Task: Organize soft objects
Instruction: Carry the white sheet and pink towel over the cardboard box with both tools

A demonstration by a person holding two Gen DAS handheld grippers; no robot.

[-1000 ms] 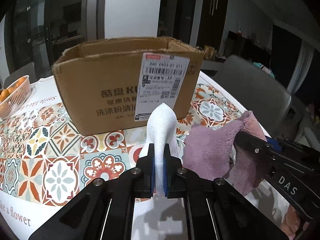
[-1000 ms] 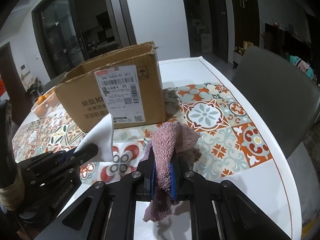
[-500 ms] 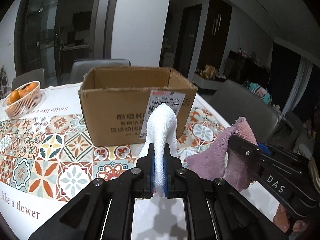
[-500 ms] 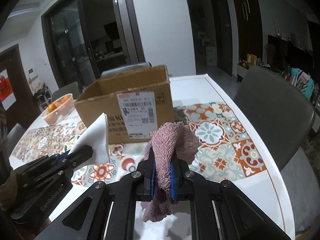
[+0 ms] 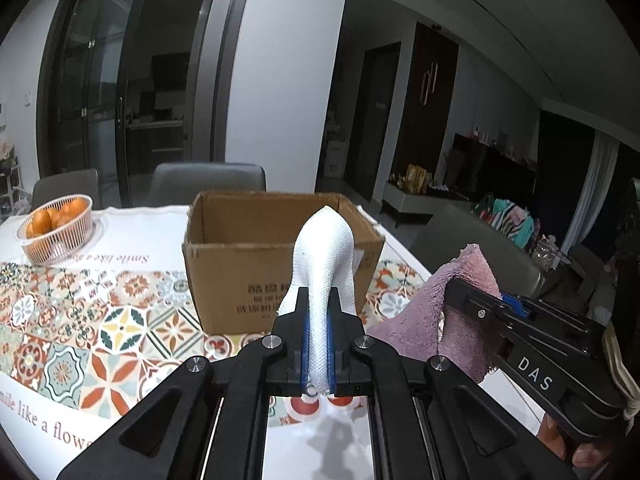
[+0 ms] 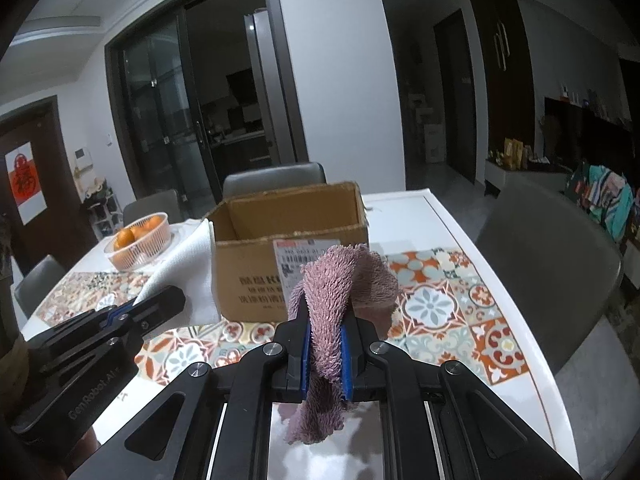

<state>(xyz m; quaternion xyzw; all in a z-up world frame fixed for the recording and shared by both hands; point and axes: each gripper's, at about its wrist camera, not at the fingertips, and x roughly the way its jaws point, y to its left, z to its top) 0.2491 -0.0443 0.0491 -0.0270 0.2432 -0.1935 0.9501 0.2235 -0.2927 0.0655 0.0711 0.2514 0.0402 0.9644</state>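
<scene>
My left gripper (image 5: 317, 322) is shut on a white cloth (image 5: 324, 256) that stands up between its blue pads, held above the table in front of an open cardboard box (image 5: 240, 276). The right gripper (image 6: 325, 334) is shut on a fuzzy mauve cloth (image 6: 340, 280) that droops over and below its jaws. In the left wrist view the mauve cloth (image 5: 424, 320) and the right gripper (image 5: 472, 300) show at right. In the right wrist view the white cloth (image 6: 184, 268) and left gripper (image 6: 160, 304) show at left, beside the box (image 6: 256, 276). What can be seen of the box's inside is bare.
The table (image 5: 132, 236) carries a patterned tile mat (image 5: 80, 320). A white basket of oranges (image 5: 56, 232) sits at the far left. Grey chairs (image 5: 204, 182) stand behind the table, and another chair (image 6: 548, 264) is at its right side.
Both grippers have risen with their cloths. The views now look over the box's rim into it, where before only its front face showed.
</scene>
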